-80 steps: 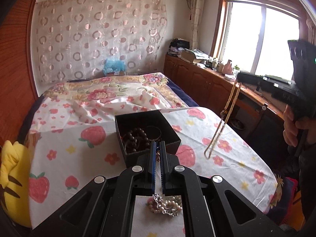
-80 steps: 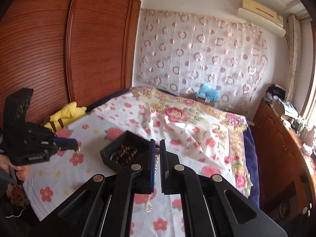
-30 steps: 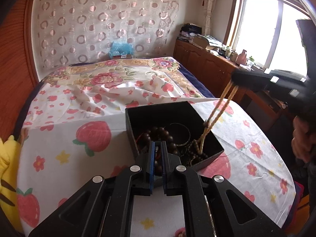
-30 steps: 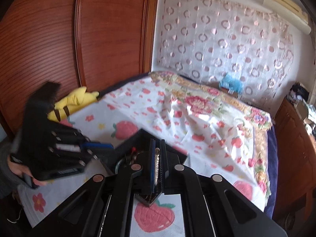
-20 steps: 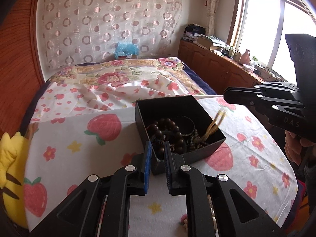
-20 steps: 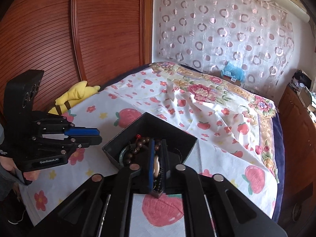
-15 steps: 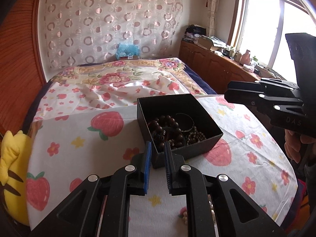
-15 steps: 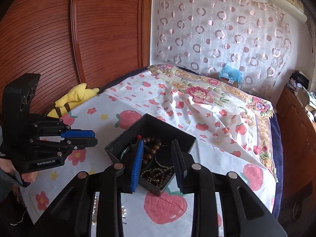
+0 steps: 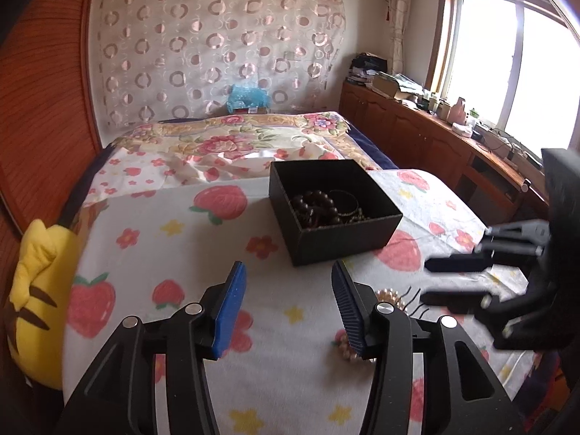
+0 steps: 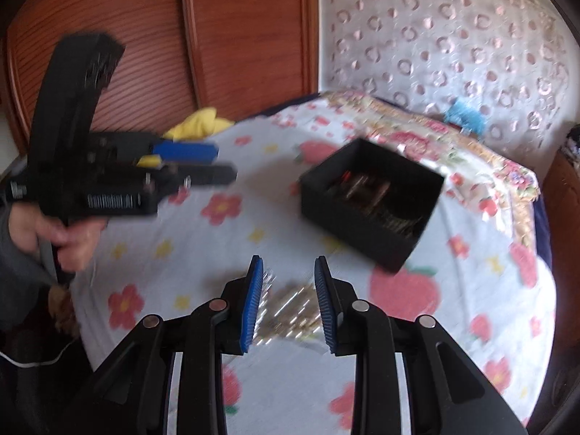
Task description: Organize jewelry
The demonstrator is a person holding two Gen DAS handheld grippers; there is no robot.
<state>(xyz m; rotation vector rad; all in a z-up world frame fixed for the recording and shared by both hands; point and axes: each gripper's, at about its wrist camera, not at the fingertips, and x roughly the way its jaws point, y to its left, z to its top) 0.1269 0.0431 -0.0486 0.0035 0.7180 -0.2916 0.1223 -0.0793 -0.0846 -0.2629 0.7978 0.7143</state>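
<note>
A black open box (image 9: 335, 210) sits on the strawberry-print sheet and holds dark bead bracelets (image 9: 315, 208) and chains; it also shows in the right wrist view (image 10: 369, 201). My left gripper (image 9: 288, 302) is open and empty, in front of the box. A pearl piece (image 9: 389, 295) and pearl beads (image 9: 346, 348) lie on the sheet by its right finger. My right gripper (image 10: 288, 297) is open and empty above a blurred pile of shiny jewelry (image 10: 290, 310). It also shows in the left wrist view (image 9: 453, 277), open, right of the pearl piece.
A yellow plush toy (image 9: 34, 290) lies at the bed's left edge. A wooden wardrobe (image 10: 181, 36) stands behind it. A wooden cabinet (image 9: 417, 134) with clutter runs under the window on the right. The sheet drops off at the near edge.
Both grippers have opened; the right let the gold chain fall into the box. Both pulled back from the box and the right one dropped toward the jewelry on the sheet.
</note>
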